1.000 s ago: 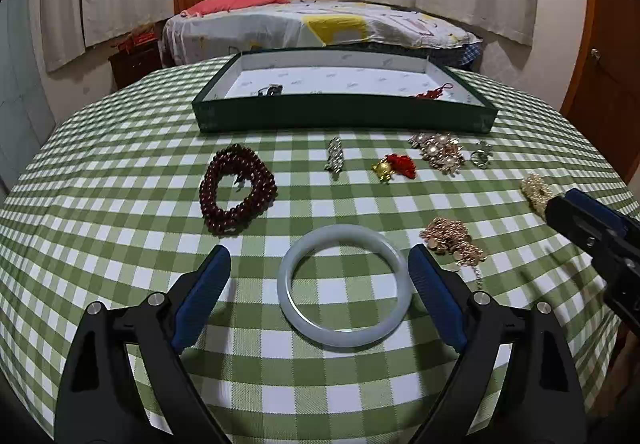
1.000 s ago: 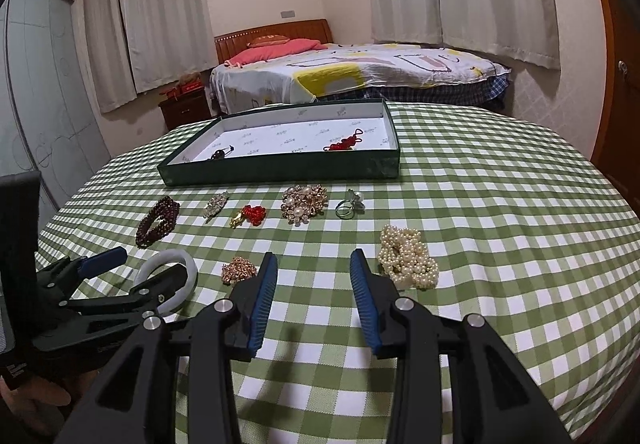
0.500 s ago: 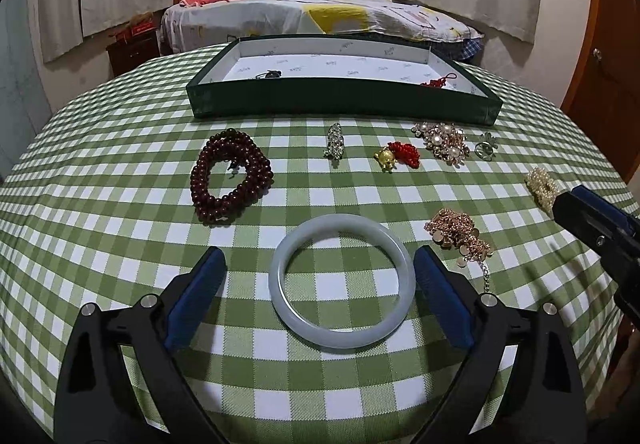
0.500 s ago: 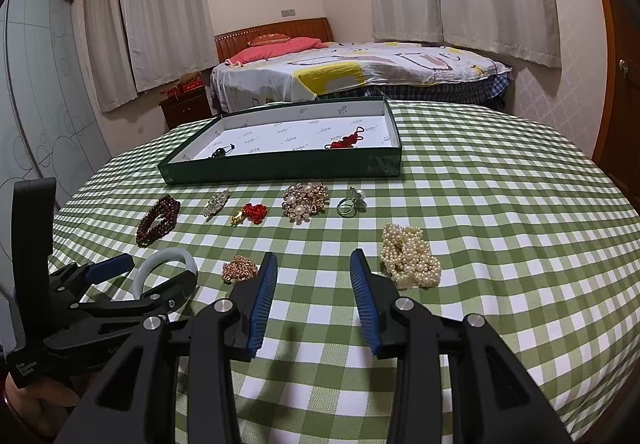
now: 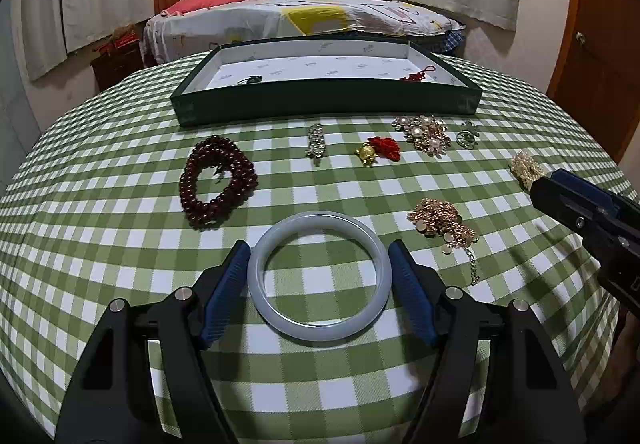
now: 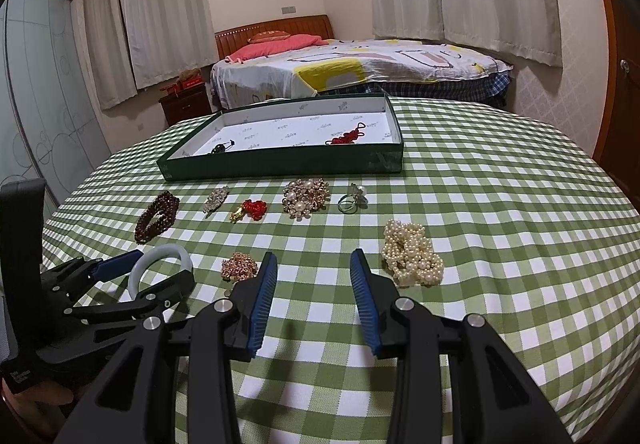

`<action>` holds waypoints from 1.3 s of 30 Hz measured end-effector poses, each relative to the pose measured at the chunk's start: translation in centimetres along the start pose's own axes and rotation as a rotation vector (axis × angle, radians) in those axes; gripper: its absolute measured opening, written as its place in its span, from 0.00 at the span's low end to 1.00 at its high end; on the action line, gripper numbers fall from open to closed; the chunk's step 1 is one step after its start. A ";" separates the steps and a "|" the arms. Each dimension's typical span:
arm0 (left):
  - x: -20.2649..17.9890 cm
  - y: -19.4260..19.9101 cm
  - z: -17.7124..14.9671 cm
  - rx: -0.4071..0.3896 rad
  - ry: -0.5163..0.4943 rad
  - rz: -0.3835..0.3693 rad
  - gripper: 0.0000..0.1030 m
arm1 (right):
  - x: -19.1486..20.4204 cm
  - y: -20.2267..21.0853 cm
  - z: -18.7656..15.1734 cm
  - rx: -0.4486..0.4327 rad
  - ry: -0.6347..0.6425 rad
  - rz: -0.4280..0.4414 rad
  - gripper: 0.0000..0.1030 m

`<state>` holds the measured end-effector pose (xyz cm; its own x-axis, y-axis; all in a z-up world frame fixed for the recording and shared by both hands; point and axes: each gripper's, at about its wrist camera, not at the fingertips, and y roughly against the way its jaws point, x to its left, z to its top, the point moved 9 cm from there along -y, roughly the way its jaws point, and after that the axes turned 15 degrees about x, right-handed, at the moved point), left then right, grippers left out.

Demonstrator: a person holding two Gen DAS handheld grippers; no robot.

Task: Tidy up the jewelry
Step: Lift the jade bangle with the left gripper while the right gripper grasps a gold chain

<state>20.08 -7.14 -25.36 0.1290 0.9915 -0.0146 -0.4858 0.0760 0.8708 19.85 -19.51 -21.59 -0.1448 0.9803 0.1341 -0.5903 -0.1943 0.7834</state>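
Gripper work first: my left gripper has just been closing around the pale jade-coloured round bangle lying on the green-and-white checked tabletop. Its blue pads sit just beside the rim on either side; I cannot tell whether they press yet. Going rightward, the dark red bead bracelet, silver brooch, red-and-gold charm, pearl-and-gold cluster brooch, ring, rose-gold chain and heap of cream pearls all lie loose. Only two small pieces rest in the dark green shallow box, so most sorting remains. My right gripper hovers part open, empty.
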 end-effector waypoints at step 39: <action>6.3 2.3 0.7 -0.050 0.126 0.057 0.67 | 5.9 -4.3 0.1 0.126 0.156 0.028 0.12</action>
<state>20.36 -0.77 -23.13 -0.0083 0.9995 -0.0302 -0.5318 0.0211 0.8466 21.57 -12.87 -24.12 -0.2867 0.9555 0.0691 -0.4819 -0.2062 0.8516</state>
